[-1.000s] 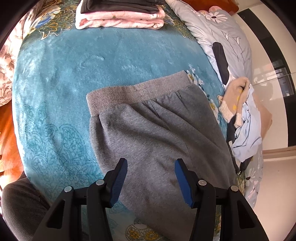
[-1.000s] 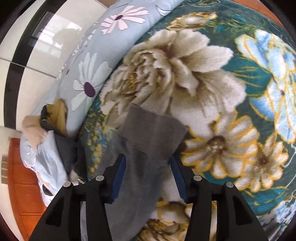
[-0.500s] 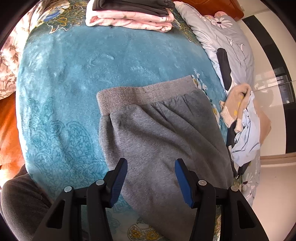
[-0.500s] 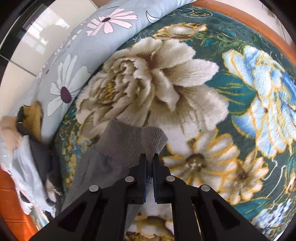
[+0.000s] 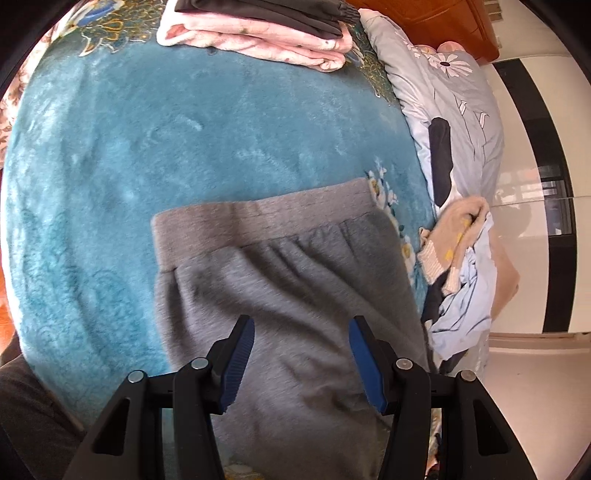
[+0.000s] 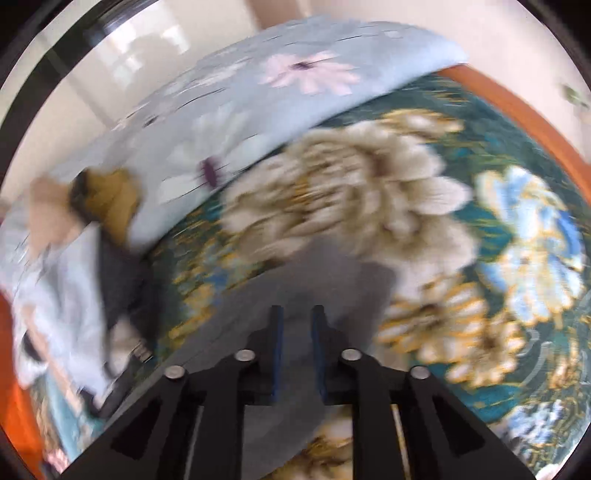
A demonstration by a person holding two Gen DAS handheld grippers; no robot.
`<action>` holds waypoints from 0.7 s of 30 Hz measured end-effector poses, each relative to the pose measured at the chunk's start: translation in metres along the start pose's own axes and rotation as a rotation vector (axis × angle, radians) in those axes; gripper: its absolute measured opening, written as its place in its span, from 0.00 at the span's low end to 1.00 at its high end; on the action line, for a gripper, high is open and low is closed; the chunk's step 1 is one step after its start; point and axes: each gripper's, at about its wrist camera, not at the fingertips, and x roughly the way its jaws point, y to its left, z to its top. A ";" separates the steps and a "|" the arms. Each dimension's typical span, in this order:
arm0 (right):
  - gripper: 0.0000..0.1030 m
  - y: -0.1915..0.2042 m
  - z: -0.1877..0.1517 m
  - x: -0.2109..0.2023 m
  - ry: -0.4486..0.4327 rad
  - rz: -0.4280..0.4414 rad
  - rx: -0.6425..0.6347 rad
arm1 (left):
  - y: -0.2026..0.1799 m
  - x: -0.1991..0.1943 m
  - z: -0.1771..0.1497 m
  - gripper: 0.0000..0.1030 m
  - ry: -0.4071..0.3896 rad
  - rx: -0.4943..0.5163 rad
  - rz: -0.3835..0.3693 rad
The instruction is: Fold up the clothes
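Observation:
Grey sweatpants [image 5: 280, 280] lie on the teal blanket [image 5: 110, 166], their ribbed waistband [image 5: 258, 218] toward the far side. My left gripper [image 5: 301, 354] is open and hovers just above the pants below the waistband, holding nothing. In the blurred right wrist view my right gripper [image 6: 297, 325] is nearly shut, clamped on the grey leg cuff [image 6: 332, 280] and lifting it over the floral blanket [image 6: 369, 192].
A folded stack of pink and dark clothes [image 5: 258, 33] sits at the far edge. A heap of unfolded clothes [image 5: 465, 266] lies to the right beside a light blue floral quilt [image 5: 454, 103]; the quilt also shows in the right wrist view [image 6: 258, 92].
My right gripper closed on the grey cuff and has lifted and swung it; that view is now motion-blurred. My left gripper stayed open and drifted slightly over the pants.

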 end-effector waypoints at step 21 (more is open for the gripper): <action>0.54 0.263 -0.169 0.086 0.284 0.117 -1.280 | -0.092 0.116 0.131 0.64 0.103 0.218 0.188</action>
